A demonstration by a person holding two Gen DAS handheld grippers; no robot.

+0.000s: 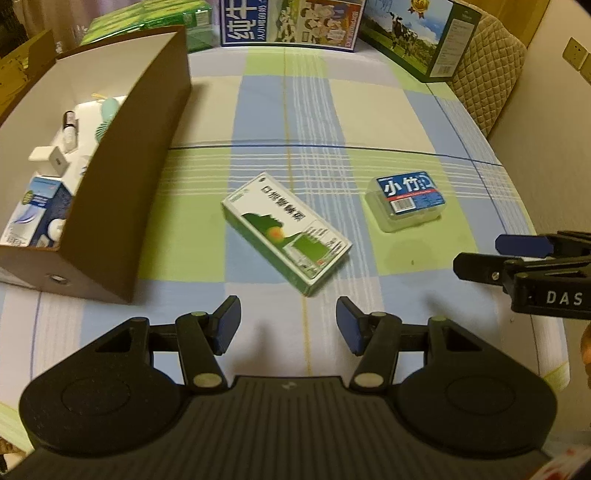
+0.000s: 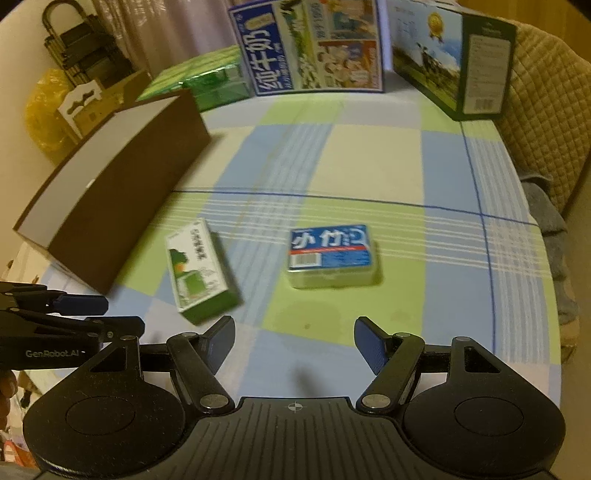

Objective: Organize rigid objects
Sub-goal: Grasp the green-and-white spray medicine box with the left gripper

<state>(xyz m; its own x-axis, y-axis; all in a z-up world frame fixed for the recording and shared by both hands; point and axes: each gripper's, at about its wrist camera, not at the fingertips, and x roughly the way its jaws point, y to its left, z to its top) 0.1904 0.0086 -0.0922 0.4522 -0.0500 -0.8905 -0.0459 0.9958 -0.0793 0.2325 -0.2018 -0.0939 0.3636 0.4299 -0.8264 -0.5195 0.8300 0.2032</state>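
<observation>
Left wrist view shows the left gripper [image 1: 288,325] and right gripper [image 2: 294,341] both spread apart and empty, several items already in the brown cardboard box [image 1: 122,192] to the left, while the green-and-white carton [image 1: 286,232] and blue-labelled clear plastic case [image 1: 406,201] ahead remain unsorted.

Bench [image 1: 369,110] layout: open storage box [image 1: 122,206] at left, long side running near-to-far. Inside it: a carton [image 1: 33,218] at the near end, a small cube [image 1: 50,158] behind that, a little bottle [image 1: 70,129] further back. Medicine box [image 1: 286,232] lies flat mid-bench, just right of the storage box, skewed diagonally. Clear-lidded case [image 1: 406,201] lies flat to its right, apart from it. Along the far edge: pack stack [image 1: 173,22] far left behind the storage box, milk carton [image 1: 291,22] centre, another carton [image 1: 421,37] far right. Left gripper [image 1: 288,325] hovers near of the medicine box, right gripper [image 2: 294,341] near of the case; both jaws apart, nothing between.
</observation>
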